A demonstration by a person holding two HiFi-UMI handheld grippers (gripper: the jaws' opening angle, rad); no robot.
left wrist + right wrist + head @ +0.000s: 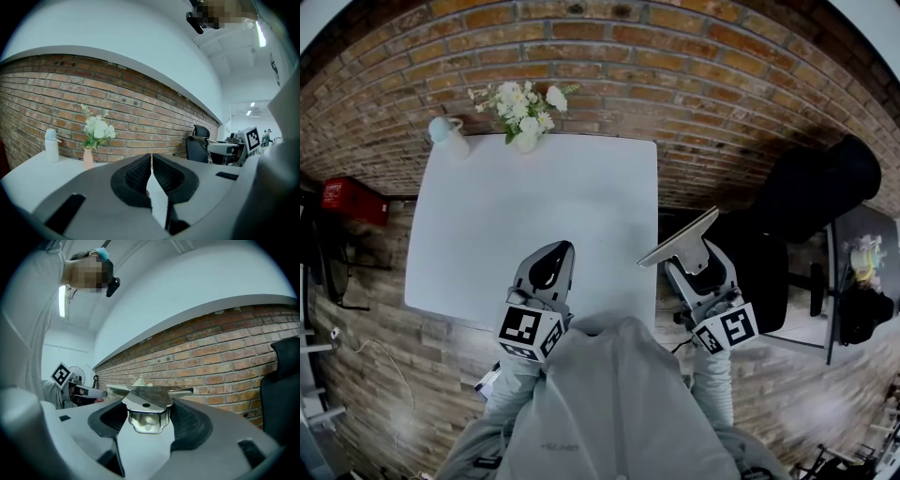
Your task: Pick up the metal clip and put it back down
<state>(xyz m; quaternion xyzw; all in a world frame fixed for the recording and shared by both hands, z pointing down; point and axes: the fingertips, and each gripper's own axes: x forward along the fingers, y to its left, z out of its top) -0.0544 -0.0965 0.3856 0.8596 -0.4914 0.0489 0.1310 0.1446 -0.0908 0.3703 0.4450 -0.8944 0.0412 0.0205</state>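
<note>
Off the table's (534, 216) right edge, near its front-right corner, the metal clip (146, 401) is held in the air by the right gripper (692, 270).

- Right gripper view: both jaws are clamped on the clip's narrow lower part. Its wide flat plate stands above the fingertips, roughly level.
- Head view: only the plate's left tip overlaps the table's right edge. The rest hangs over the floor beside a black chair (811, 192).
- Left gripper (546, 272): over the table's front edge, jaws pressed together with nothing between them. It is idle.
- 2 items stand along the table's back edge, well apart from the clip: a vase of flowers (523, 112) and a white bottle (448, 134) near the back-left corner.

Judgement: the pick-up looks done and the put-down remains. The next move calls for carrying the clip left over the tabletop, lowering until it rests, then parting the jaws. Releasing at the present spot would likely drop it off the edge.
</note>
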